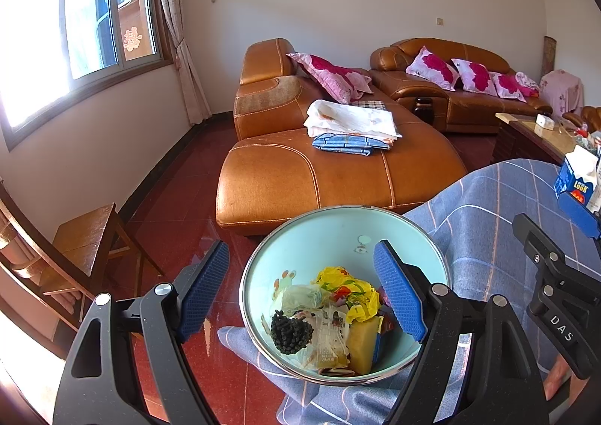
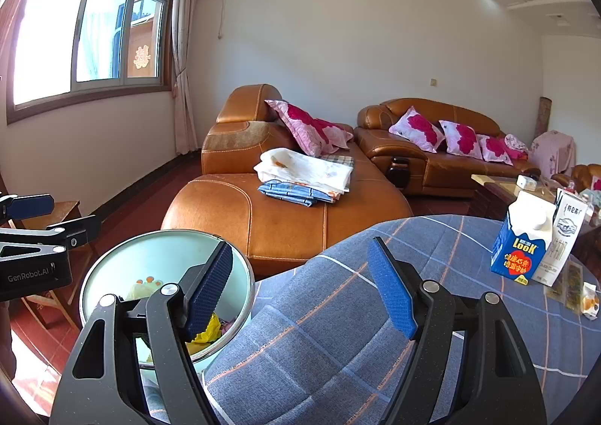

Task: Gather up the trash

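While both tools hover empty, the stock stands thus, all places reckoned from the trash bin [image 1: 340,237].

- Trash bin: pale blue, metal-rimmed, on the red floor just beside the cloth-covered table [image 2: 375,312]. Inside it: yellow wrapper [image 1: 347,289], clear packet, dark cone-like lump, yellow sponge block.
- Left gripper [image 1: 304,293]: above the bin's mouth, fingers spread wide, nothing between them.
- Right gripper [image 2: 308,286]: over the table edge beside the bin, fingers apart, nothing between them.
- Blue milk carton [image 2: 522,241]: upright on the table, well apart from the bin, a second white carton [image 2: 567,237] touching it; small wrappers [image 2: 586,303] lie just beside.

Risks, as judged: a careless reach could topple the tall cartons; the loose cloth may snag on a finger and drag items; a release off-centre could miss the rim.
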Demonstrator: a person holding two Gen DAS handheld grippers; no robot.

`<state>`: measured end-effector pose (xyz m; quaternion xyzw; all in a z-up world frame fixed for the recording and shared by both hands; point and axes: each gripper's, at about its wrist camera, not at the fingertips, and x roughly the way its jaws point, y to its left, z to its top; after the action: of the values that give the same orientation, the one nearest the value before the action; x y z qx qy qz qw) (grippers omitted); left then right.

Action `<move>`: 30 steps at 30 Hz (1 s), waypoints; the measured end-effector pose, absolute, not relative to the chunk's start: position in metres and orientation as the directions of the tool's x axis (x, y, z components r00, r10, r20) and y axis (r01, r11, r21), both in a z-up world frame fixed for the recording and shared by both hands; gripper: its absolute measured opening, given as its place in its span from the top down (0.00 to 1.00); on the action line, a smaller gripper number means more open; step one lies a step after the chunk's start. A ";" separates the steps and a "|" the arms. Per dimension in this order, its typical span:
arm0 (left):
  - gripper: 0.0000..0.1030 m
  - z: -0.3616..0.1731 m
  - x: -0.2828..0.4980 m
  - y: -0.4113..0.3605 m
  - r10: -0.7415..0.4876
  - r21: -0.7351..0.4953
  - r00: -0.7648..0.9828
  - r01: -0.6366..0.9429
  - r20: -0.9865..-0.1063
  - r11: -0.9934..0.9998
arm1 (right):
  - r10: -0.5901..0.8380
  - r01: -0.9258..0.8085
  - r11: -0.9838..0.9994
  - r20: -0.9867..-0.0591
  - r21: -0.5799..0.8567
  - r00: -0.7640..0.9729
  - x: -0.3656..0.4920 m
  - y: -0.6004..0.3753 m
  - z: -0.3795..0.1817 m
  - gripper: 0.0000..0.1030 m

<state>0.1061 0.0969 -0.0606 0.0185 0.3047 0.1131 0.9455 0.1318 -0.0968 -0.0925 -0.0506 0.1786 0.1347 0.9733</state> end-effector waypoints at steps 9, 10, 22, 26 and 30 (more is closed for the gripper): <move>0.23 -0.062 0.108 0.096 0.222 0.107 0.785 -0.197 -0.579 0.974 | 0.244 -0.280 0.959 -0.361 -0.050 0.900 0.132 -0.097 -0.092 0.27; 0.22 -0.062 0.108 0.096 0.223 0.107 0.785 -0.199 -0.578 0.974 | 0.244 -0.280 0.959 -0.361 -0.050 0.900 0.132 -0.097 -0.092 0.26; 0.09 -0.065 0.109 0.095 0.244 0.134 0.776 -0.205 -0.582 0.970 | 0.241 -0.275 0.960 -0.357 -0.048 0.903 0.135 -0.100 -0.092 0.23; 0.09 -0.066 0.110 0.088 0.233 0.146 0.775 -0.181 -0.587 0.972 | 0.240 -0.272 0.961 -0.354 -0.045 0.904 0.138 -0.101 -0.092 0.22; 0.09 -0.070 0.111 0.085 0.230 0.158 0.767 -0.168 -0.599 0.973 | 0.238 -0.270 0.962 -0.352 -0.044 0.905 0.137 -0.101 -0.092 0.22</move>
<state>0.1110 0.0849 -0.0697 0.0474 0.3244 0.1060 0.9388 0.1374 -0.1014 -0.0921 -0.0460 0.1741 0.1302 0.9750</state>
